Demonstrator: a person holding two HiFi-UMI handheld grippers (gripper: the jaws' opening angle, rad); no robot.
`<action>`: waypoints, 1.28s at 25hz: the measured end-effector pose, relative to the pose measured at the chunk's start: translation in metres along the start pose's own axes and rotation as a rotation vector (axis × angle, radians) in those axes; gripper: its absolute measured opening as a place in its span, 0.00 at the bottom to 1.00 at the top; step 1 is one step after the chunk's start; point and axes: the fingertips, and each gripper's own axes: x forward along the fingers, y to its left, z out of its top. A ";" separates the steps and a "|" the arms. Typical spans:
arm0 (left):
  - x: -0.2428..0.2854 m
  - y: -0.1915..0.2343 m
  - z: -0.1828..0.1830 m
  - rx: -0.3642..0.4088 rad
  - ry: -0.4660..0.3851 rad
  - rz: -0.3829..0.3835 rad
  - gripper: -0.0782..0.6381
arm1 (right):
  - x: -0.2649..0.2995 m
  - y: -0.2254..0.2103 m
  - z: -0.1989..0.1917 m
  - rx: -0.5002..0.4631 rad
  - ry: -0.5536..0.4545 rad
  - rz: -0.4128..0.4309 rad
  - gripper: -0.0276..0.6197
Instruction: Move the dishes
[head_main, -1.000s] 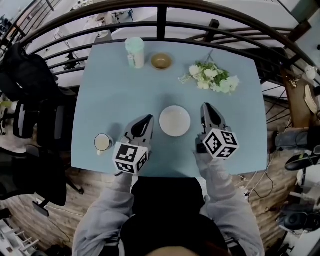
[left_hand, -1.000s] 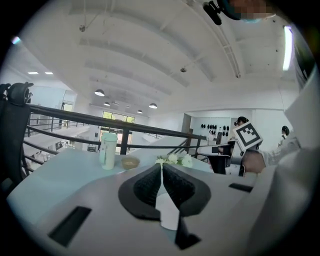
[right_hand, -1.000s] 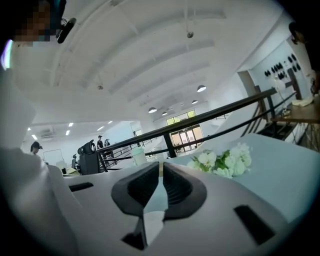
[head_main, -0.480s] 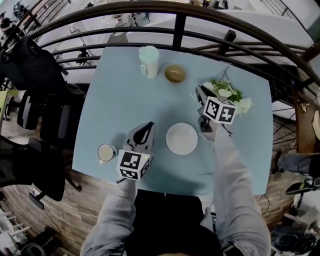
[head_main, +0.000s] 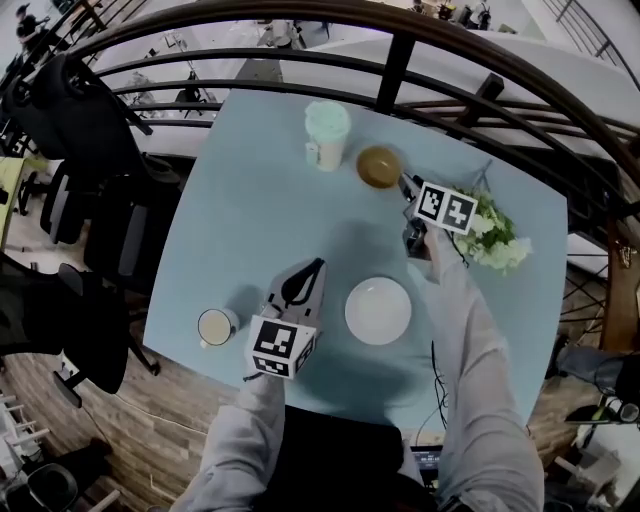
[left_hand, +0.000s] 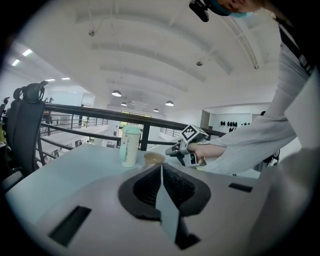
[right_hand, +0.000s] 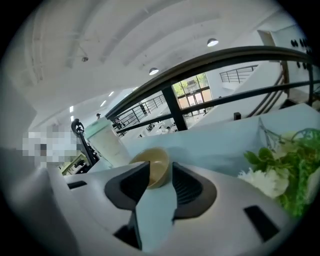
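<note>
At the far side of the worktop (head_main: 250, 220), the right claw (head_main: 408, 186) stands with its jaws apart. They have just been opening and nothing is clamped. The bowl (head_main: 379, 166) sits right at the tips, framed in the gap in the right gripper view, with neither pad pressing it. The step in hand looks like a rim grasp. It would go best with one jaw dropped inside the wall and one outside, biting low on the near rim. The lift should be straight up, since the tumbler (head_main: 327, 133) stands just beside the bowl and the flowers (head_main: 495, 238) crowd the other flank. The bowl is small, round and tan, with a smooth curved wall that probably slips under a light pinch. The left claw (head_main: 308, 272) has its jaws together and holds nothing. It hovers near the front edge between the mug (head_main: 215, 326) and the plate (head_main: 378, 310), which is white, shallow and round.
</note>
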 end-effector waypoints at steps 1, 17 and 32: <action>0.000 0.003 -0.004 -0.007 0.008 0.007 0.14 | 0.008 -0.003 -0.001 0.008 0.008 -0.002 0.28; 0.000 0.003 -0.021 -0.001 0.047 0.026 0.14 | 0.062 -0.016 -0.016 0.154 0.055 -0.057 0.09; -0.015 -0.033 -0.030 0.016 0.060 -0.053 0.14 | -0.047 -0.006 -0.016 0.152 0.022 -0.003 0.08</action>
